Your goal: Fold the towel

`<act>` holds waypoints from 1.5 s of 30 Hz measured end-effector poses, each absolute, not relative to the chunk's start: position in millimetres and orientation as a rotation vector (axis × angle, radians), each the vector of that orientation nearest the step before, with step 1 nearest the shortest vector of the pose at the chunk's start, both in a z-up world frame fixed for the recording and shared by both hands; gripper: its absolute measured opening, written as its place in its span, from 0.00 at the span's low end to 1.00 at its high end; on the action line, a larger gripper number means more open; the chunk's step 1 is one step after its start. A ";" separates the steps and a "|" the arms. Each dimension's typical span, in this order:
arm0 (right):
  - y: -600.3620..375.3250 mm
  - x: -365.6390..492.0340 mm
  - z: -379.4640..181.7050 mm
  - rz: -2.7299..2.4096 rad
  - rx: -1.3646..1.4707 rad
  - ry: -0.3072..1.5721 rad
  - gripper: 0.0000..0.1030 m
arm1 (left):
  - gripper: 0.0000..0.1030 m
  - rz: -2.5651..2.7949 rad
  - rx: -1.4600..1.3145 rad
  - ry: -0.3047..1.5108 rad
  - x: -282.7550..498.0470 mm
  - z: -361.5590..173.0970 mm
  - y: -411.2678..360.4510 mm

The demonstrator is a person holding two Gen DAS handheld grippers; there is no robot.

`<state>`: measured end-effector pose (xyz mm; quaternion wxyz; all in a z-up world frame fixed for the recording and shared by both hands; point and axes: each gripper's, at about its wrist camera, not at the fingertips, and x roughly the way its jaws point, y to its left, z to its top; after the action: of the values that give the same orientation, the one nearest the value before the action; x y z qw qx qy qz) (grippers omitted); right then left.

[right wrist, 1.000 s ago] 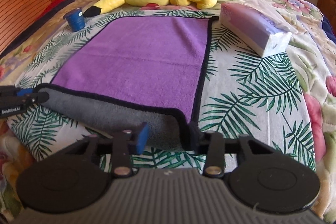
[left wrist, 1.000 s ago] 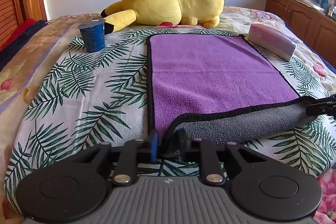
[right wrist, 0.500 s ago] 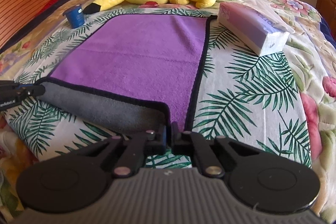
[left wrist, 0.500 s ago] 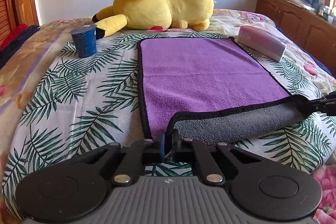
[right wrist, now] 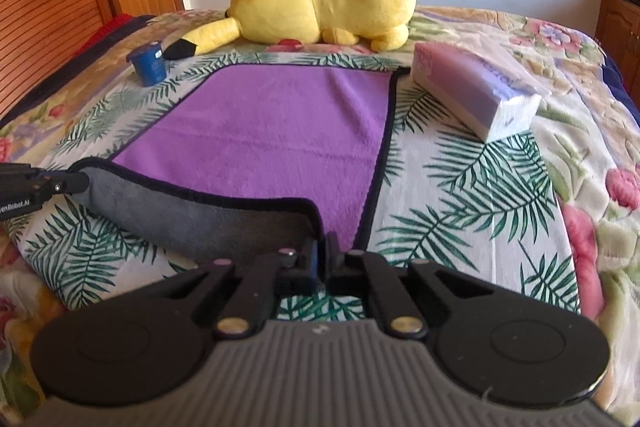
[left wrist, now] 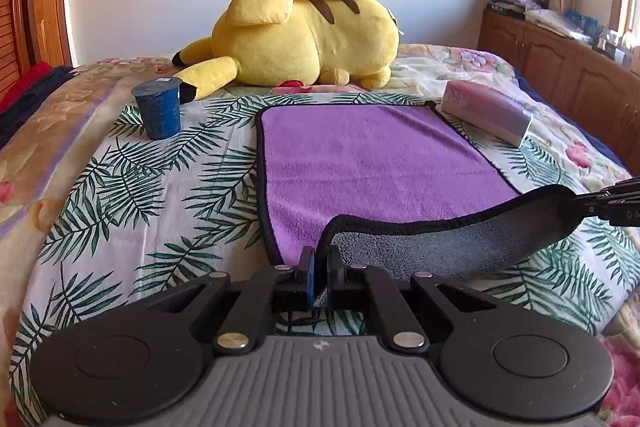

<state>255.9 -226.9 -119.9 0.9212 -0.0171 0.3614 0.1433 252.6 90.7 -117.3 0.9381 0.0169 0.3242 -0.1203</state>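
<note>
A purple towel [left wrist: 372,163] with a grey underside and black trim lies flat on the bed; it also shows in the right wrist view [right wrist: 276,131]. My left gripper [left wrist: 319,273] is shut on the towel's near left corner. My right gripper [right wrist: 322,257] is shut on the near right corner. The near edge is lifted off the bed and curls back, so the grey underside [left wrist: 448,243] faces me between the two grippers. The right gripper's tip shows at the right edge of the left wrist view [left wrist: 608,205].
A large yellow plush toy [left wrist: 304,35] lies past the towel's far edge. A blue cup [left wrist: 158,109] stands to the far left of the towel. A tissue pack [right wrist: 476,95] lies at its far right corner. Wooden cabinets [left wrist: 568,79] line the right wall.
Both grippers closed on the towel's near corners, then lifted them. The near edge now hangs higher off the bed, showing more grey underside.
</note>
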 end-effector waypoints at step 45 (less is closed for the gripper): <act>-224.6 325.7 -56.0 0.329 -0.141 0.544 0.03 | 0.00 -0.284 0.195 0.477 321.2 -43.5 64.8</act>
<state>325.7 -224.6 -56.0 0.9474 -0.0691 0.2673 0.1616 321.2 64.8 -43.5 0.9571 0.0959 0.2350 -0.1399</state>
